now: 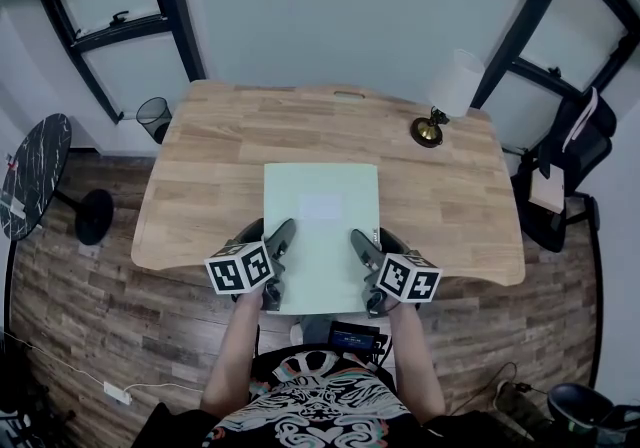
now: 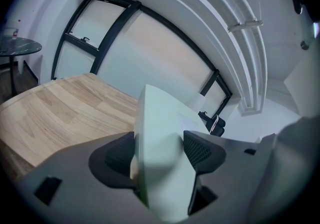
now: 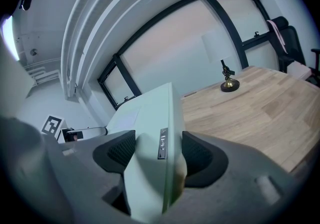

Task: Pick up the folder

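Observation:
A pale green folder [image 1: 320, 231] is held over the near edge of the wooden desk [image 1: 200, 166], with a faint white label near its middle. My left gripper [image 1: 277, 261] is shut on the folder's left edge near the near corner. My right gripper [image 1: 362, 266] is shut on its right edge opposite. In the left gripper view the folder [image 2: 160, 143] fills the gap between the dark ribbed pads [image 2: 200, 150]. The right gripper view shows the folder [image 3: 152, 158] edge-on between the pads [image 3: 197, 153], with a small metal clip on its edge.
A brass desk lamp [image 1: 440, 101] with a white shade stands at the desk's far right. A black office chair [image 1: 560, 176] is to the right, a round dark side table [image 1: 35, 176] and a wire bin [image 1: 153, 118] to the left.

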A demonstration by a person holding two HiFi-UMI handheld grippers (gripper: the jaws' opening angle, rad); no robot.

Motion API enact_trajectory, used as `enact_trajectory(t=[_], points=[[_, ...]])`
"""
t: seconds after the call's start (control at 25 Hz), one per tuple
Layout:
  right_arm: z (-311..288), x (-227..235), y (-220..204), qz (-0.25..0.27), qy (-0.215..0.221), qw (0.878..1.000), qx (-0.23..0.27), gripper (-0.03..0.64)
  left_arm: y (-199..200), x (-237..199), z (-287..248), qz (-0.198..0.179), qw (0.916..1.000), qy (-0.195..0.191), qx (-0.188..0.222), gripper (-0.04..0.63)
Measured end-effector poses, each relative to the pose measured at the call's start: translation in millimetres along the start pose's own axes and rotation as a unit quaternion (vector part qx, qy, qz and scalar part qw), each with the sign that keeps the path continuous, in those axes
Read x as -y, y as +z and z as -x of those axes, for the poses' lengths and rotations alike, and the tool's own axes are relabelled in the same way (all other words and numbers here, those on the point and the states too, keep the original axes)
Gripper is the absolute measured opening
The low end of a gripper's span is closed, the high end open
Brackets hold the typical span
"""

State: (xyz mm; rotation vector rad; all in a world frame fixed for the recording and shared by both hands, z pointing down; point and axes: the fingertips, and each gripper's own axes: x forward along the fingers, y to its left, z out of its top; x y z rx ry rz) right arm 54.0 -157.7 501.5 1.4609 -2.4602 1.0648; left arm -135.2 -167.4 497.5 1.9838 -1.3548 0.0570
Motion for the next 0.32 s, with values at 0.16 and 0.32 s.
enact_trajectory(t=[0.16, 0.32], points=[[-1.0, 0.9, -0.8, -0.001, -0.001, 1.000, 0.000, 0.285, -0.2, -0.3, -1.3, 0.000, 1.0000, -0.001, -0.001, 0.291], [-0.7, 1.8, -3.3, -0.004, -0.003, 1.000, -0.001, 0.285, -1.6, -1.6, -1.3, -0.001, 1.0000, -0.002, -0.003, 0.291]])
